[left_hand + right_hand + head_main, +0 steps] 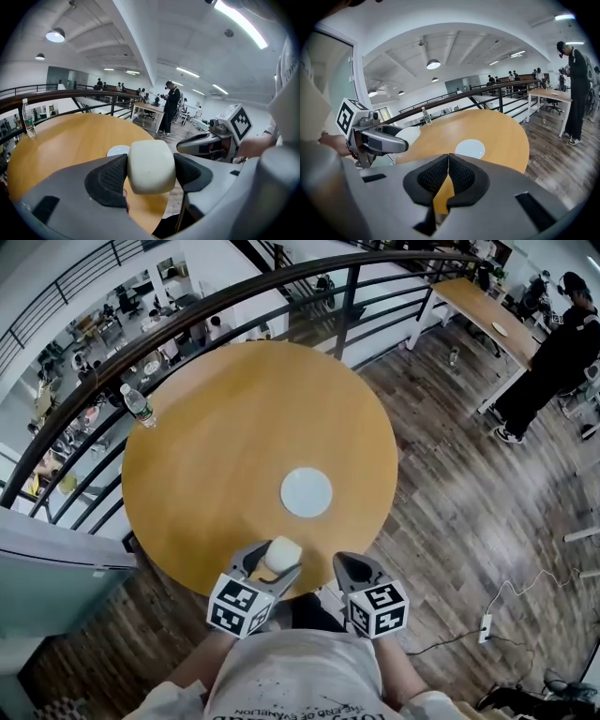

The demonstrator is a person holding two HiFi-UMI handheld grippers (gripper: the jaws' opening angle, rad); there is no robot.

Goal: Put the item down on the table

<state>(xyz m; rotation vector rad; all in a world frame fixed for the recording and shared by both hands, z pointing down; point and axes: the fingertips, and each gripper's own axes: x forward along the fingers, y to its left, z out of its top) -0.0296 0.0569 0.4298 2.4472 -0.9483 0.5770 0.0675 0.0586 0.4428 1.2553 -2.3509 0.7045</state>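
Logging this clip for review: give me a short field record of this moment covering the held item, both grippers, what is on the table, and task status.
held item: cream block, rounded
left gripper: jaws shut on the cream block
right gripper: jaws together, nothing between them
table: round, wooden
on table: white disc near the middle; water bottle upright at the far left edge
task status: block held over the table's near edge, not yet put down

Cream item (151, 166), tan table (234, 427), white plate (307, 492)

Pale item (282, 550) partly behind left gripper (276, 565)
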